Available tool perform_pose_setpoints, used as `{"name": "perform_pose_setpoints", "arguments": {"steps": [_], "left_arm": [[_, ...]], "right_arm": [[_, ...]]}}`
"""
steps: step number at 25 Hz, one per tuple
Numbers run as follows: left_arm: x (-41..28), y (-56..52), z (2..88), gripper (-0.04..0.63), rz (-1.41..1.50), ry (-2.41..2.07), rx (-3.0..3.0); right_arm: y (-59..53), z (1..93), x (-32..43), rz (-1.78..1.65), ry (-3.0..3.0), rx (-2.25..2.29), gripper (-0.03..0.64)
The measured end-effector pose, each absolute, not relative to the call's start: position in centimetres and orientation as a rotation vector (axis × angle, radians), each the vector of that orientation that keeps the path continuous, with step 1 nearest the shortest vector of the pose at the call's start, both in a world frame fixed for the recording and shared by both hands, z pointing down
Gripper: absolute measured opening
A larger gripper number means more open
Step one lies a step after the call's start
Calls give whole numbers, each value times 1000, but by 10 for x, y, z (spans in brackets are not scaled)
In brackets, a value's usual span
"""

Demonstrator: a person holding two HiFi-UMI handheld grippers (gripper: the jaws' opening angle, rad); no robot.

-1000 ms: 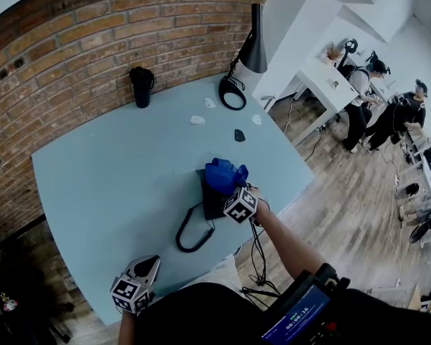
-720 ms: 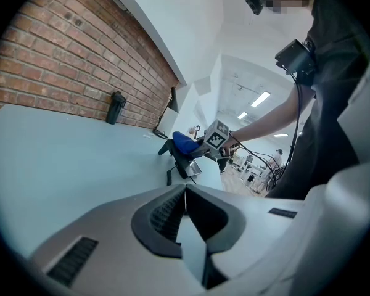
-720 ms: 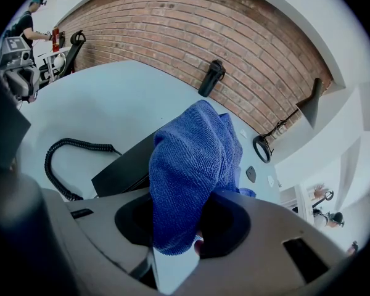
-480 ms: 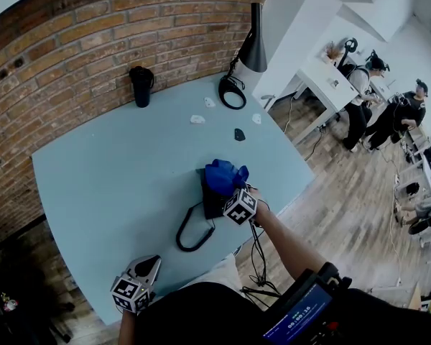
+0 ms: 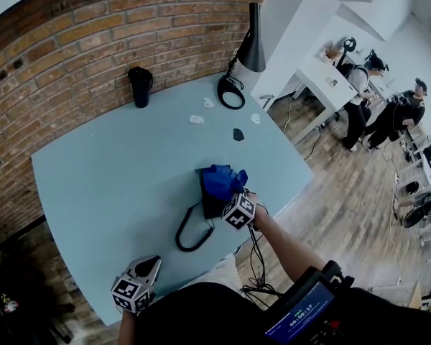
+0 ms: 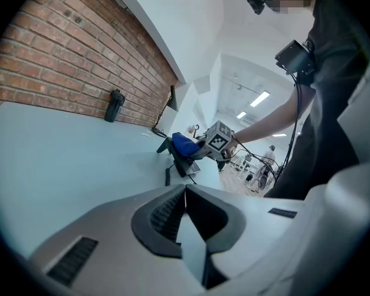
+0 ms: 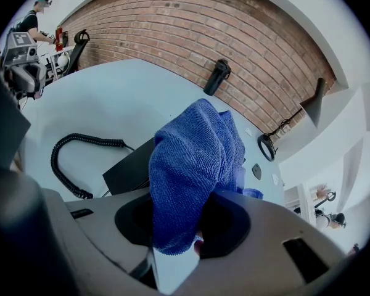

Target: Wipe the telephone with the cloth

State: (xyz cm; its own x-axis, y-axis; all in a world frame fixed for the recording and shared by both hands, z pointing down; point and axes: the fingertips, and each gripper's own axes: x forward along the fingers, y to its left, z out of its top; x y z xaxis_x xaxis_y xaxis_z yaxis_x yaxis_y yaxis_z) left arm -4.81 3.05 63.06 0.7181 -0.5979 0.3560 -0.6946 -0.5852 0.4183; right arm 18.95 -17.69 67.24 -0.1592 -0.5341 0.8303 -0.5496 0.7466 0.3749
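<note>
Right gripper [image 7: 180, 227] clamps the blue microfibre cloth [image 7: 197, 159] over the telephone [image 5: 207, 201].
The cloth is bunched on top of the black telephone, which sits near the front edge of the light-blue table [image 5: 108, 171]. It probably touches the handset, though the cloth covers that spot. The coiled cord [image 5: 190, 237] loops out beside the telephone. The left gripper [image 6: 185, 193] is well apart at the table's near corner, its jaws together with nothing between them.

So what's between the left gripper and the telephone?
The head view shows only the black coiled cord and bare table between left gripper and telephone.
</note>
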Motion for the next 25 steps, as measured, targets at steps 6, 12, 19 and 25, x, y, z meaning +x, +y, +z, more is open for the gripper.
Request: {"name": "perform_pose_setpoints", "arguments": {"steps": [6,12,19,25], "left_arm": [[-47,31,631,20,238,-980,2382],[-48,29,632,20,234,-985,2378],[-44,30,631,20,234,-976,2379],[-48,30,630,20,231,-982,2373]], "right_arm": [[-172,675,189,23,-1810,842,146],[-164,680,189,36,-1822,835,146],[-158,681,192,38,-1818,824,146],[-153,684,188,46,-1818,816,146]]}}
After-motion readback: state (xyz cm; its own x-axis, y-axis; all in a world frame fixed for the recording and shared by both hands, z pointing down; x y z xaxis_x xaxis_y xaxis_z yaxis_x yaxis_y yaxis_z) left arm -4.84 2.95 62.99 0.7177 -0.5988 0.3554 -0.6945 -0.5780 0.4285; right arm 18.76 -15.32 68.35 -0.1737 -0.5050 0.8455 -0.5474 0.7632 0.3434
